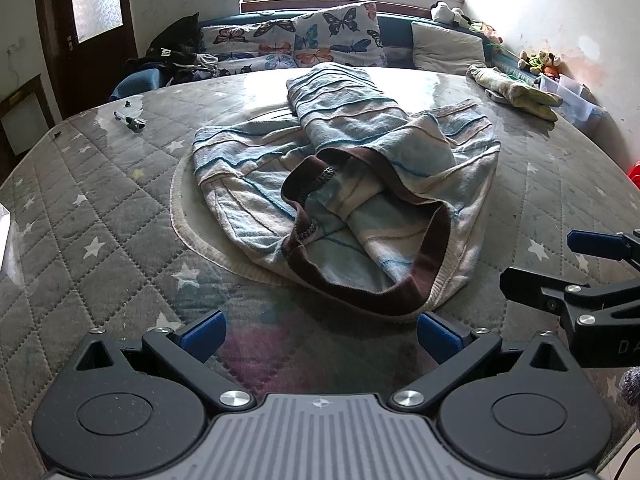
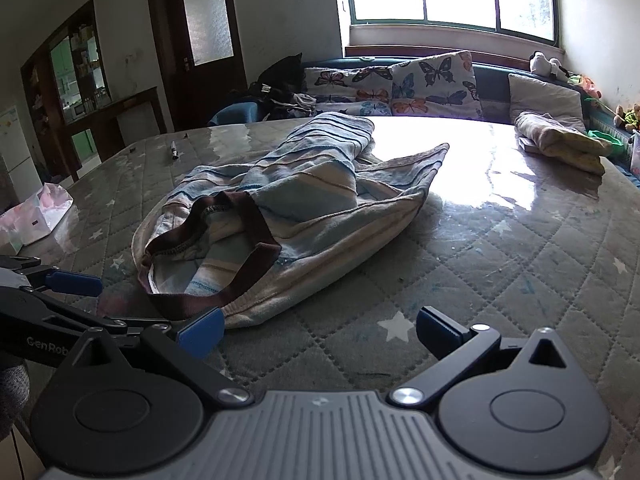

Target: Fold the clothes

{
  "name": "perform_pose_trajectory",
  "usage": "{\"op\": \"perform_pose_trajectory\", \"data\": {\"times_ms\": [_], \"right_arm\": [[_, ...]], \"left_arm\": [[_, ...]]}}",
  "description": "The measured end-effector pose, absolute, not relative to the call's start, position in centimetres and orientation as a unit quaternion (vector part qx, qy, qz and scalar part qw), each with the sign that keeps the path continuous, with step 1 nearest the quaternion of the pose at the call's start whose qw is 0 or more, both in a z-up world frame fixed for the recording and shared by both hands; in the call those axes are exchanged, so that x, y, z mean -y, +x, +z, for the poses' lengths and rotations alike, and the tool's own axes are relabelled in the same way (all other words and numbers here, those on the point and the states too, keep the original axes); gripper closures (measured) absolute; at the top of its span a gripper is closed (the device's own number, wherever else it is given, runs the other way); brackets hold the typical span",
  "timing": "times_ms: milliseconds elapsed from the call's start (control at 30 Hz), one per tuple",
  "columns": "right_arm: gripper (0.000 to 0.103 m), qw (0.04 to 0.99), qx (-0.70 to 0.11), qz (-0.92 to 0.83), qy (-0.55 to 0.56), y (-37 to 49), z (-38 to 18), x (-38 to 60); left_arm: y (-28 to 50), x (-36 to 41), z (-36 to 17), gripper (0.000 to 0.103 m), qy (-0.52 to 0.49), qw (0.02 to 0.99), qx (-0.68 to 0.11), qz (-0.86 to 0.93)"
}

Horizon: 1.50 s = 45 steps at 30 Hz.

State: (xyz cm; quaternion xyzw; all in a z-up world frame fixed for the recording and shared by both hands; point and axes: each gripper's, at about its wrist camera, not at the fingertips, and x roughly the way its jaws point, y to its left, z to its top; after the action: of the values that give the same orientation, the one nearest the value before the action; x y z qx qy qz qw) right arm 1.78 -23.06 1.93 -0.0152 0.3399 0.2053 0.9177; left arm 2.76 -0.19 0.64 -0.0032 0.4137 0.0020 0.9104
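Observation:
A crumpled pair of blue-and-white striped shorts (image 1: 344,168) with a brown waistband (image 1: 400,292) lies on the grey quilted mattress (image 1: 100,208), waistband opening toward me. My left gripper (image 1: 320,336) stands open just short of the waistband, nothing between its blue pads. In the right wrist view the same shorts (image 2: 288,208) lie ahead and to the left. My right gripper (image 2: 318,330) is open over bare mattress (image 2: 500,264), its left pad beside the garment's hem. Each gripper shows at the edge of the other's view.
A folded yellowish garment (image 1: 516,88) lies at the far right of the mattress. A pen-like object (image 1: 130,120) rests far left. Butterfly pillows (image 1: 304,40) and a grey pillow (image 1: 446,46) line the headboard under the window. A pale bag (image 2: 36,216) sits left.

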Motion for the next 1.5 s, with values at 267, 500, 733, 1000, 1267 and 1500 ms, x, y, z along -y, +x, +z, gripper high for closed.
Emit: {"op": "perform_pose_trajectory", "data": {"times_ms": [267, 500, 733, 1000, 1267, 1500], "right_arm": [[0.0, 0.915, -0.346, 0.206, -0.014, 2.6, 1.8, 23.0], [0.0, 0.914, -0.348, 0.207, -0.013, 3.1, 1.7, 22.8], [0.0, 0.915, -0.347, 0.207, -0.01, 3.8, 1.8, 22.6], [0.0, 0.915, -0.346, 0.207, -0.02, 5.0, 2.1, 22.4], [0.0, 0.915, -0.35, 0.2, -0.018, 6.6, 2.2, 22.9], [0.006, 0.918, -0.352, 0.182, -0.003, 9.1, 2.7, 24.1]], "left_arm": [[3.5, 0.0, 0.6, 0.0, -0.005, 0.908, -0.418, 0.001], [3.9, -0.1, 0.4, 0.0, -0.005, 0.907, -0.42, -0.004], [4.6, -0.7, 0.9, 0.0, -0.004, 0.911, -0.411, -0.007], [6.3, -2.1, 1.7, 0.0, 0.004, 0.919, -0.393, 0.013], [9.6, -5.6, 2.5, 0.001, -0.013, 0.925, -0.373, 0.068], [13.8, -7.3, 2.6, 0.012, 0.006, 0.929, -0.361, 0.087]]}}
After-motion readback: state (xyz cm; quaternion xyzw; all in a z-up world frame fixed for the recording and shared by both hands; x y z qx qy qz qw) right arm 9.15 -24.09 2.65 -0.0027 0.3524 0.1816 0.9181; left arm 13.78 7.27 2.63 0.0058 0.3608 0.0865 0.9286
